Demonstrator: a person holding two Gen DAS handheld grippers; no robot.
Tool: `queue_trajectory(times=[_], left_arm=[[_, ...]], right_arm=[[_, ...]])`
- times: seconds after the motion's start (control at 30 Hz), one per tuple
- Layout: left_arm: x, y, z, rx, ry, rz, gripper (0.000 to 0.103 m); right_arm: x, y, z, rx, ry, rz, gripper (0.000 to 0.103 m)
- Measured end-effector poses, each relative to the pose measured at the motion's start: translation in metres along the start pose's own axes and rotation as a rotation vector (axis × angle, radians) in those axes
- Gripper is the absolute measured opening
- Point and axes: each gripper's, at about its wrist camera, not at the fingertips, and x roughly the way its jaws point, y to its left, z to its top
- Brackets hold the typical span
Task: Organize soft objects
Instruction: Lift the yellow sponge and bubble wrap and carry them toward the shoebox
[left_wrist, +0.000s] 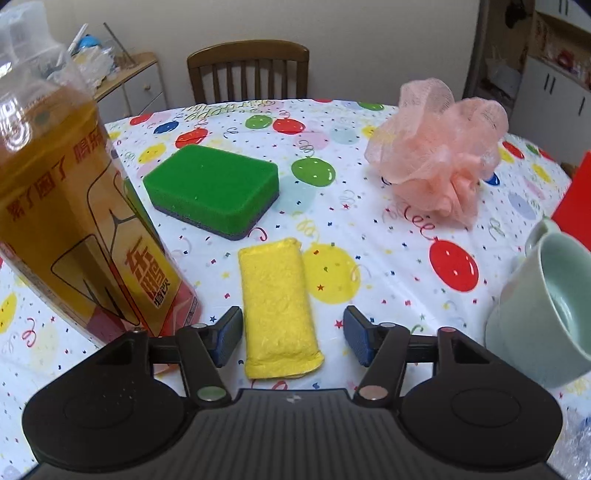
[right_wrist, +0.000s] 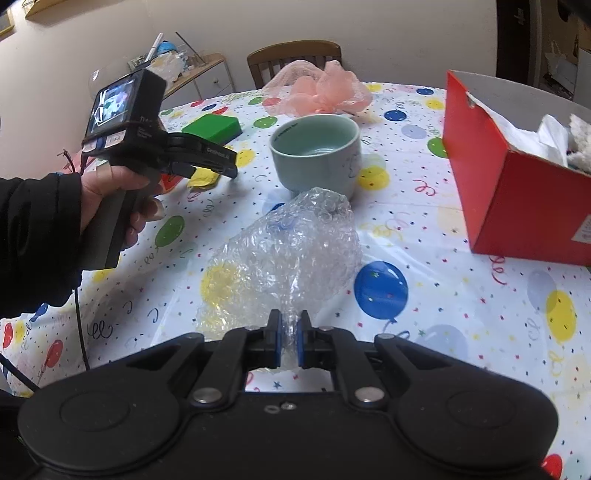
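Observation:
A yellow sponge cloth (left_wrist: 277, 306) lies lengthwise on the balloon-print tablecloth (left_wrist: 388, 258), between the fingers of my left gripper (left_wrist: 291, 317). The jaws stand open: the left pad is at the cloth's edge and the right pad is clear of it. Behind it rest a green sponge (left_wrist: 212, 188) and, to the right, a pink mesh bath pouf (left_wrist: 439, 147). My right gripper (right_wrist: 289, 317) is shut on the near end of a crumpled sheet of bubble wrap (right_wrist: 291, 243). A red cardboard box (right_wrist: 509, 192) with white soft things inside stands open at the right.
A tall bottle of amber drink (left_wrist: 62, 206) stands close on the left of the left gripper. A pale green cup (right_wrist: 316, 151) sits between the two grippers. A wooden chair (left_wrist: 247, 70) is at the table's far side. A hand in a black sleeve (right_wrist: 107, 192) holds the left gripper.

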Motion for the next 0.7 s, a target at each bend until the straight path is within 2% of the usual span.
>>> queue_trajectory(times=[0.07,0.13,0.47,0.7], left_arm=[[0.000,0.002,0.001,-0.020,-0.004,0.007,0.048],[0.001,0.002,0.003,-0.021,-0.007,0.015,0.037],[-0.002,0.007,0.001,-0.020,-0.012,0.017,0.036],[-0.025,0.017,-0.014,-0.053,0.001,-0.011,0.036]], right_arm=[[-0.001,-0.003,-0.001,0.006,0.001,-0.003,0.007],[-0.002,-0.005,-0.002,0.008,0.001,-0.005,0.007],[-0.009,-0.012,-0.002,0.012,-0.012,-0.006,0.007],[-0.026,-0.021,0.003,0.035,-0.058,-0.001,0.006]])
